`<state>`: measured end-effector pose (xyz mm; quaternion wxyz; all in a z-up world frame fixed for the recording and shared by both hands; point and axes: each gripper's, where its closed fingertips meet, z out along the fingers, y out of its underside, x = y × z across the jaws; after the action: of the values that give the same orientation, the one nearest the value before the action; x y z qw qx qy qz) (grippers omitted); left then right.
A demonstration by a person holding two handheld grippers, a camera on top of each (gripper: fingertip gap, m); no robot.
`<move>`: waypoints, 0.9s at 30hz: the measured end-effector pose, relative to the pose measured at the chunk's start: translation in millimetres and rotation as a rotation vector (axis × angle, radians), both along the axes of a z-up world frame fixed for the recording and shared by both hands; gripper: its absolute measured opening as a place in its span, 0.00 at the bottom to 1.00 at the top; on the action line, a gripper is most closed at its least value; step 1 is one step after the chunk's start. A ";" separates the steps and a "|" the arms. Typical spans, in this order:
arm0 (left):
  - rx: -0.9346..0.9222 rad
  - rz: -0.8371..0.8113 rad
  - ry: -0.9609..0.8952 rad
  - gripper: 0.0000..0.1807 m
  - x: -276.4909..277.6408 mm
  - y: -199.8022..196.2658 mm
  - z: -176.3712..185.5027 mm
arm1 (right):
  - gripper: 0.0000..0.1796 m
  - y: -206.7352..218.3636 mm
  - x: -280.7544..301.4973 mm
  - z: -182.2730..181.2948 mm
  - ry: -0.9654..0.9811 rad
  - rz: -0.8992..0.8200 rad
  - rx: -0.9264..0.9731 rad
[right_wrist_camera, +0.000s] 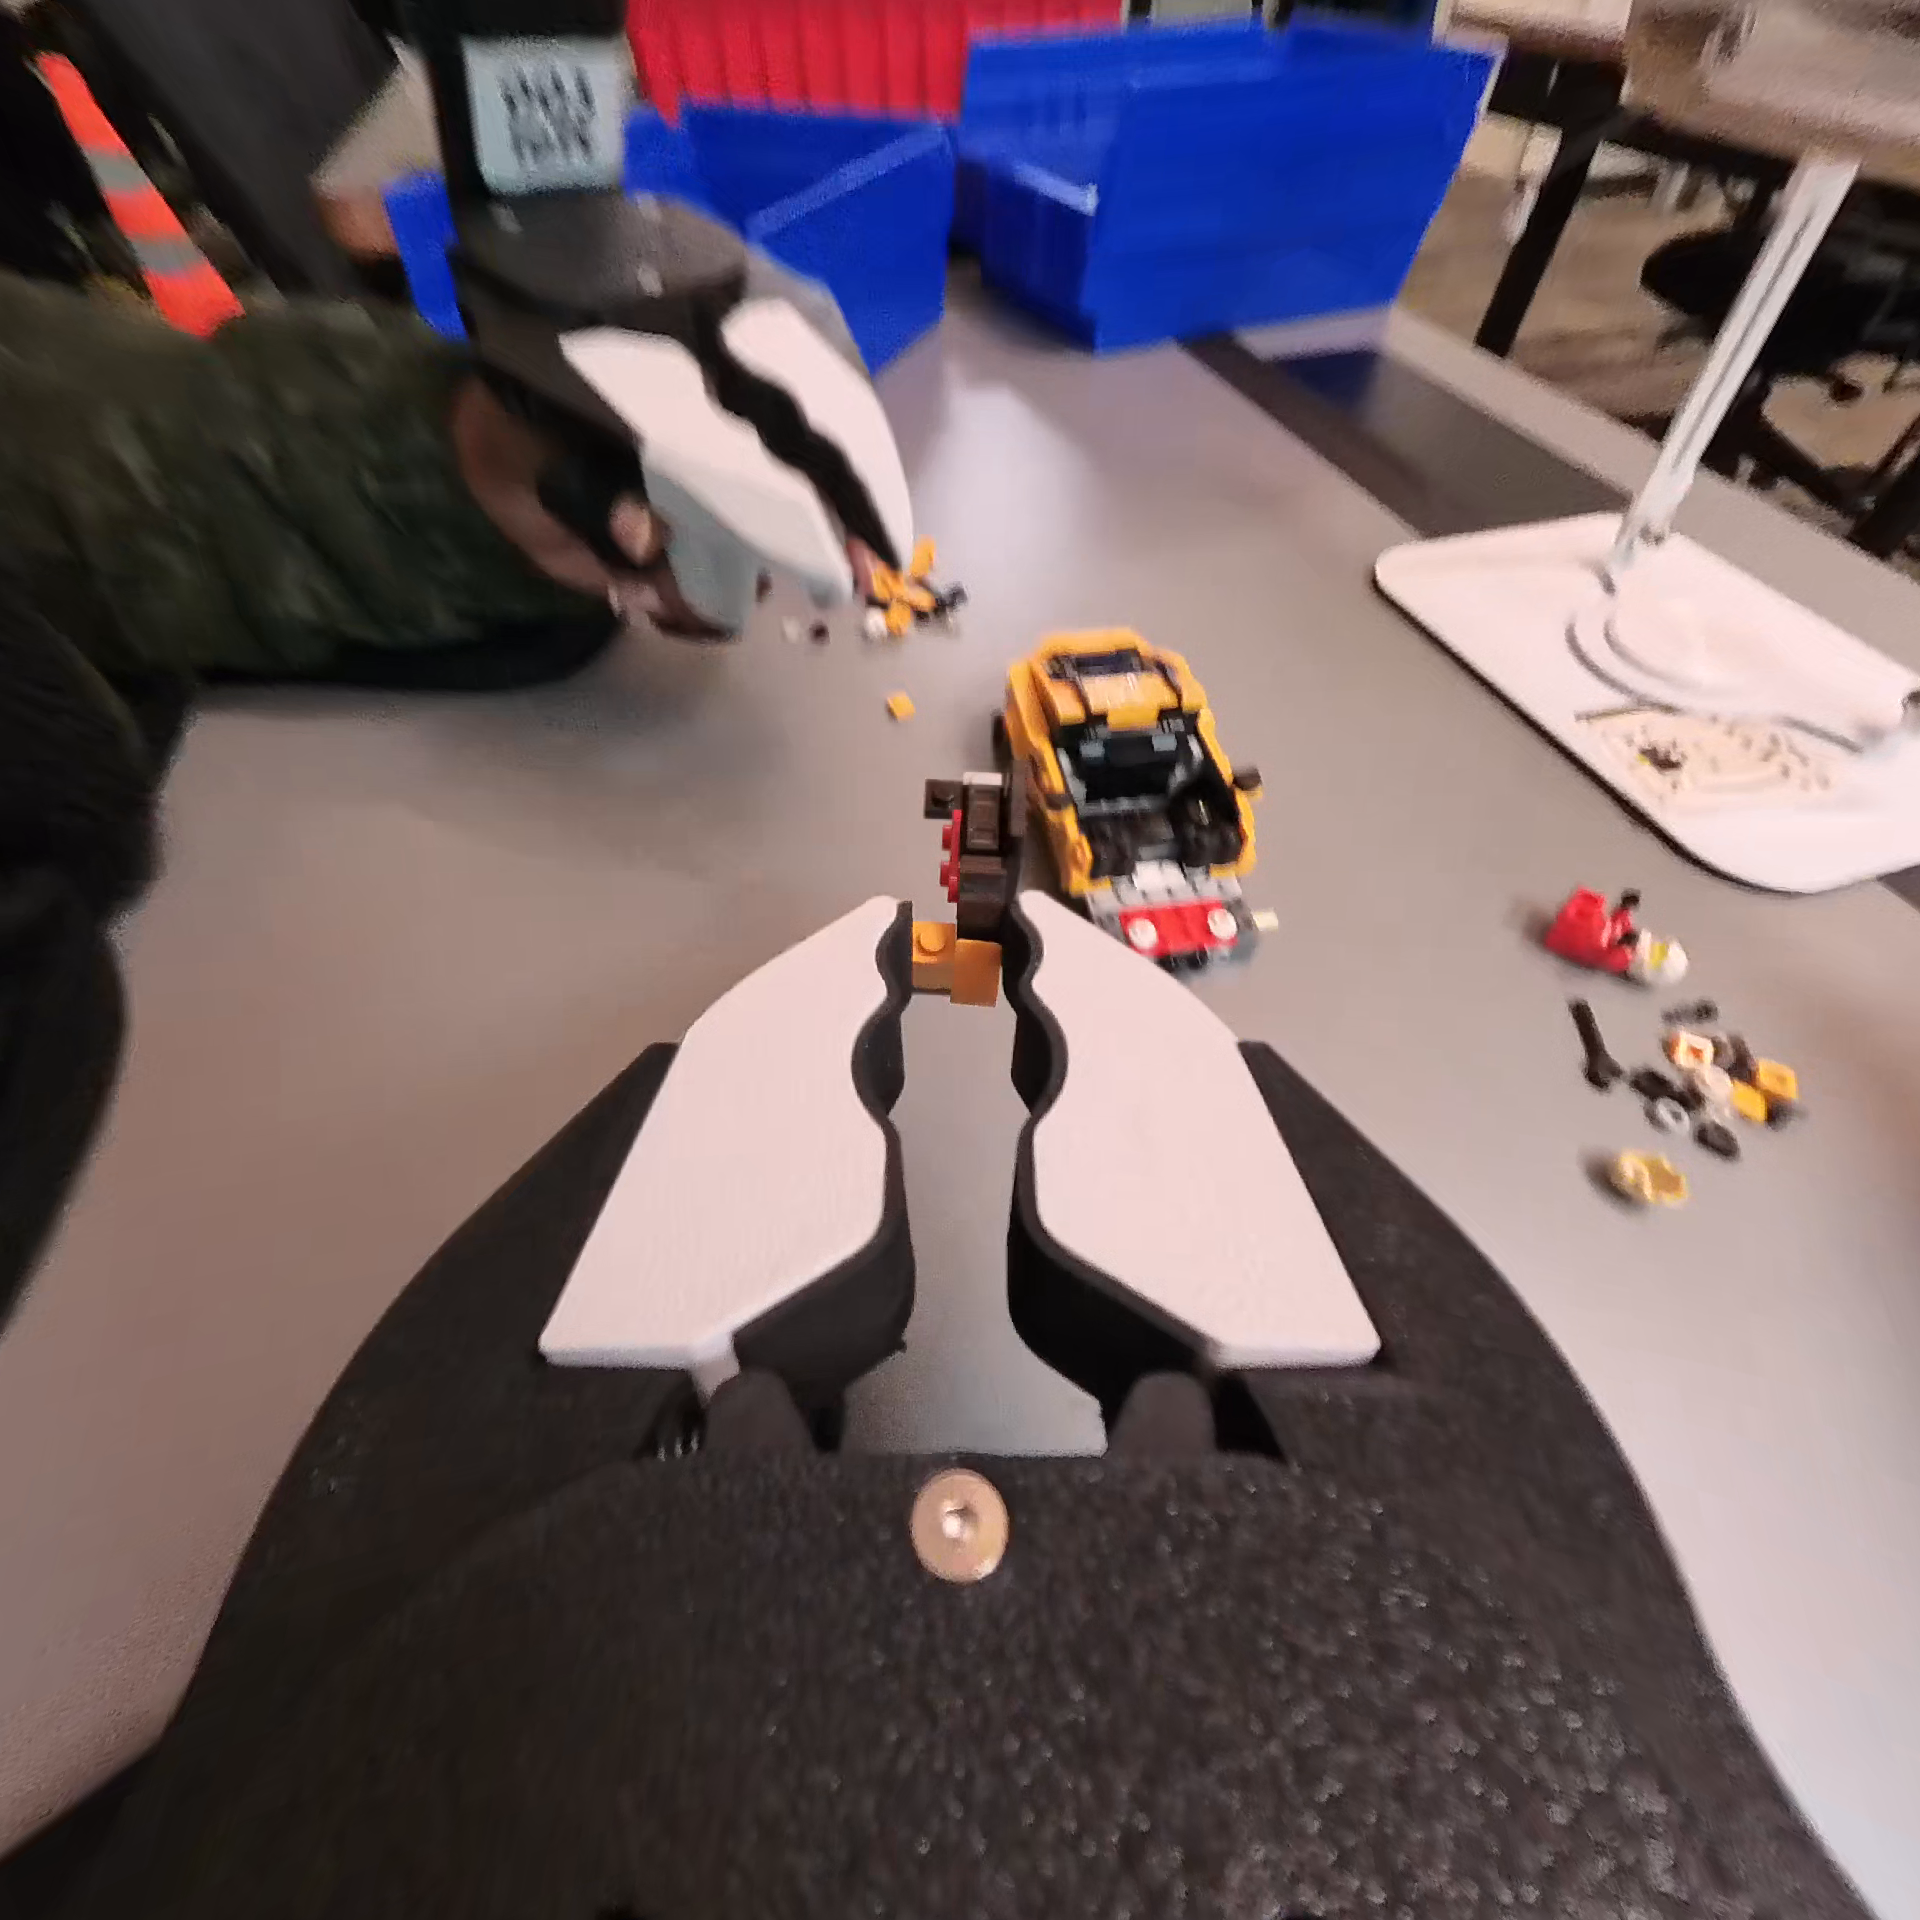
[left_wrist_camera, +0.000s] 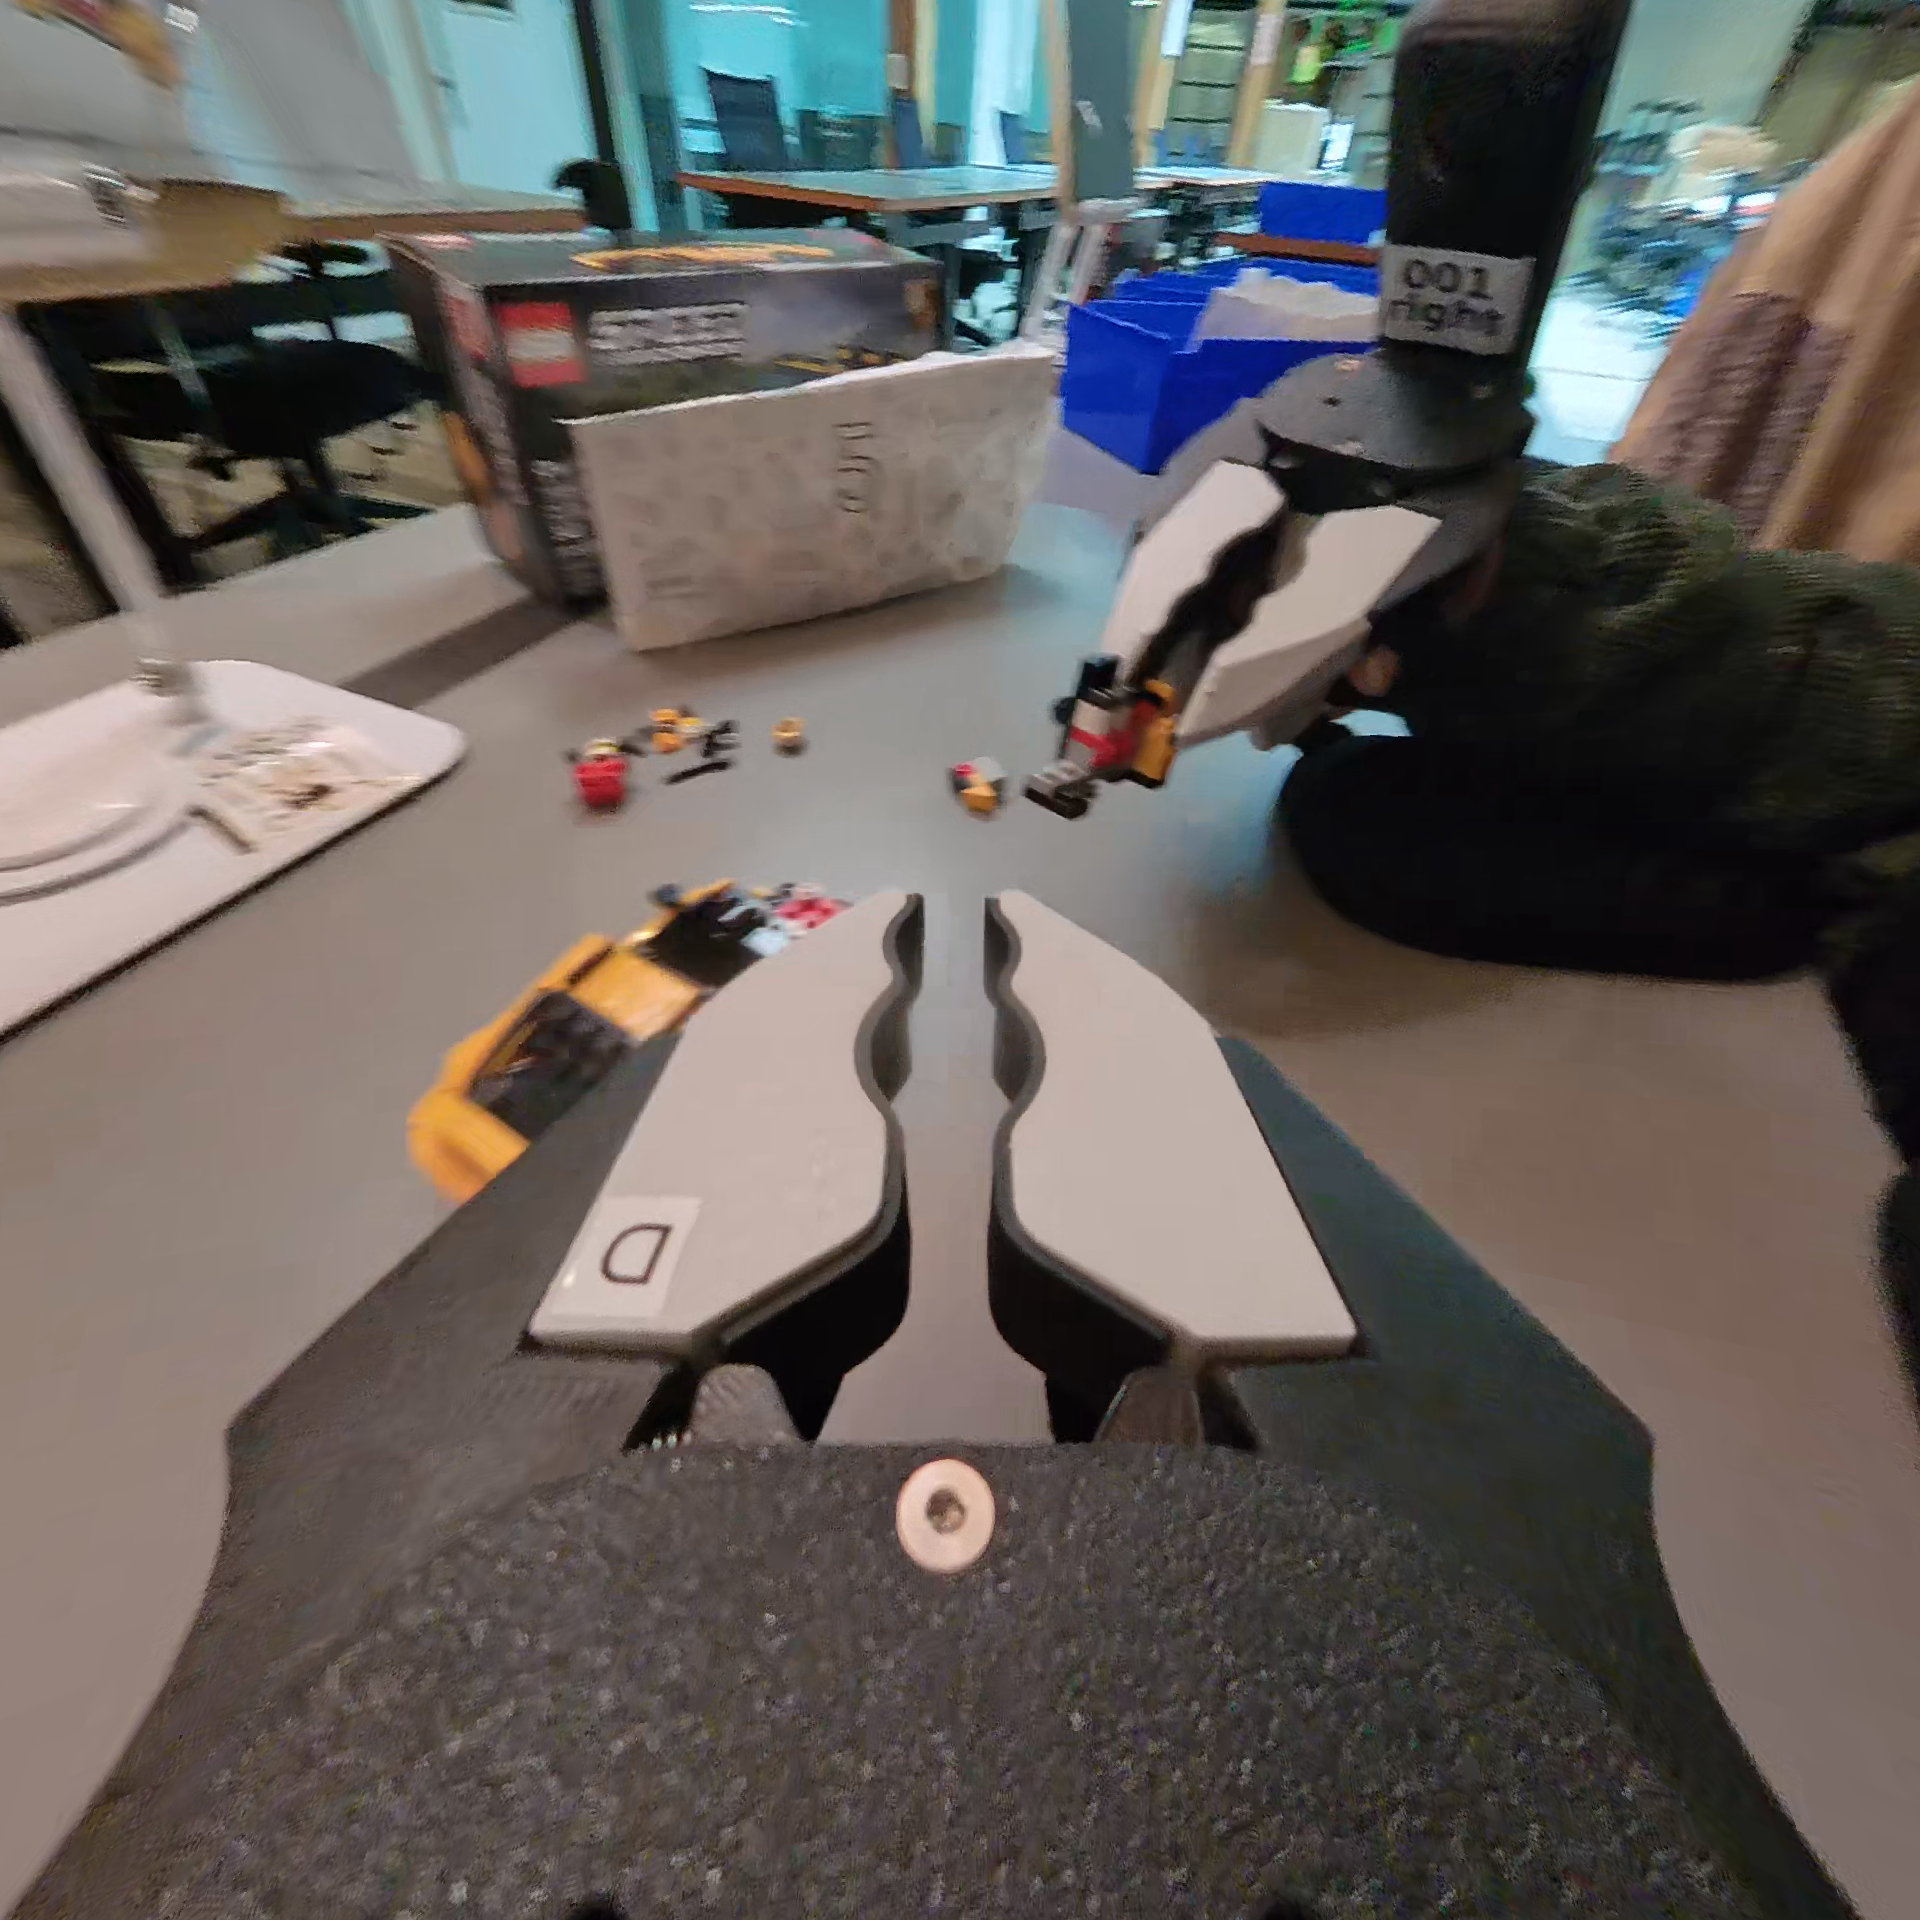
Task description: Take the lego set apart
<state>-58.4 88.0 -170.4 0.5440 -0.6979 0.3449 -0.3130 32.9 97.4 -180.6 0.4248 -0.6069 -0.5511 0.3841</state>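
Observation:
A partly stripped yellow lego car (right_wrist_camera: 1127, 779) stands on the grey table (right_wrist_camera: 520, 935), just beyond my right gripper (right_wrist_camera: 956, 935). That gripper is shut on a black, red and orange lego chunk (right_wrist_camera: 971, 883) and holds it above the table. In the left wrist view the car (left_wrist_camera: 561, 1049) lies left of my left gripper (left_wrist_camera: 953, 914), whose jaws stand a narrow gap apart with nothing between them. The right gripper (left_wrist_camera: 1148, 717) with its chunk (left_wrist_camera: 1112, 727) shows far right. In the right wrist view the left gripper (right_wrist_camera: 878, 556) hovers over a small pile of pieces (right_wrist_camera: 909, 597).
Loose pieces (right_wrist_camera: 1704, 1081) and a red part (right_wrist_camera: 1600, 930) lie right of the car. A white tray (right_wrist_camera: 1766, 790) with a lamp stand is at the right. A lego box (left_wrist_camera: 665, 343), a white bag (left_wrist_camera: 810, 499) and blue bins (right_wrist_camera: 1195, 208) stand at the back. Dark green sleeves (left_wrist_camera: 1610, 727) rest on the table. The left gripper's tips are roughly 10 cm from the right gripper's.

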 end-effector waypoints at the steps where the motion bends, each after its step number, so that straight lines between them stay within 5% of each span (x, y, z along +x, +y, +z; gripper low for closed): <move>1: -0.016 -0.037 -0.011 0.07 8.0 -5.0 -0.9 | 0.09 -3.1 -2.8 7.5 0.043 0.011 -0.007; 10: -0.111 -0.203 -0.283 0.17 46.0 -28.9 30.1 | 0.09 -36.7 -38.0 76.1 0.366 0.168 -0.120; 27: -0.107 -0.287 -0.365 0.08 41.3 -41.6 42.2 | 0.09 -55.4 -55.1 55.4 0.334 0.253 -0.153</move>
<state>-17.1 46.4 -128.3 0.5093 -0.6015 0.3194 -0.5261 -22.2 42.0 -125.1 0.4114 -0.4914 -0.5142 0.5700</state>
